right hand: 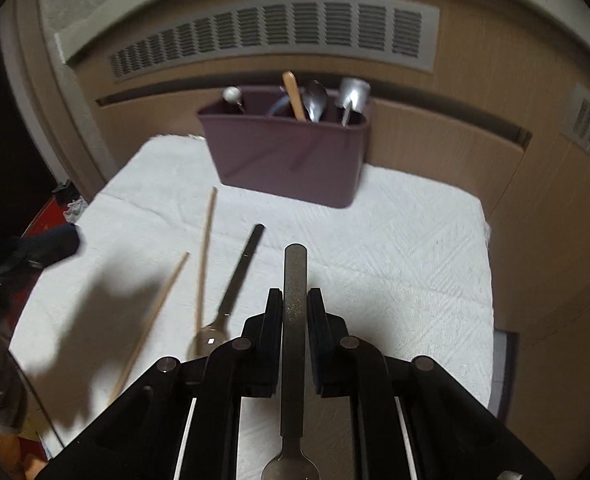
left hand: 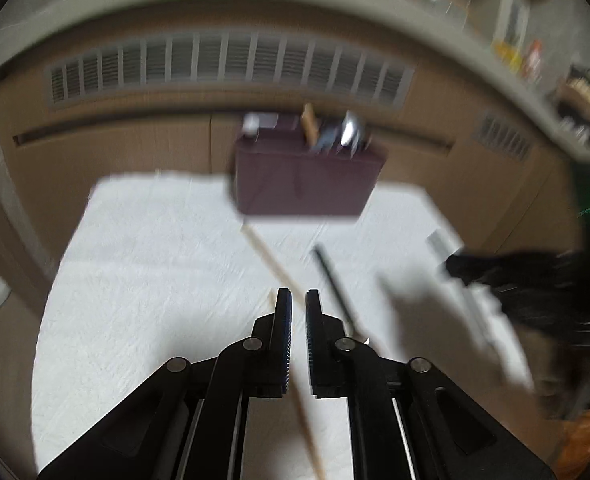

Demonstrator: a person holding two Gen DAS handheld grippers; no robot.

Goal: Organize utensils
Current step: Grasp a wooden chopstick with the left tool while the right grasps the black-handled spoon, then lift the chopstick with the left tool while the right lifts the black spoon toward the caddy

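Note:
A purple utensil holder [right hand: 287, 160] [left hand: 303, 184] stands at the back of a white cloth [right hand: 395, 260], with a wooden stick and metal utensils inside. My right gripper [right hand: 295, 292] is shut on a grey-handled spoon [right hand: 295, 272], whose handle points forward between the pads. On the cloth lie a black-handled spoon [right hand: 243, 264] and two wooden chopsticks [right hand: 206, 256] [right hand: 155, 320]. My left gripper [left hand: 299, 294] hangs shut above the cloth, with nothing seen between its pads. One chopstick [left hand: 307, 436] runs beneath it. The right gripper [left hand: 455, 266] shows blurred in the left wrist view.
A wood-panelled wall with vent grilles [right hand: 275, 36] rises right behind the cloth. A red object [right hand: 43, 220] sits off the cloth's left edge. A ledge with small items [left hand: 515, 52] runs at the upper right. Bare cloth lies to the right of the holder.

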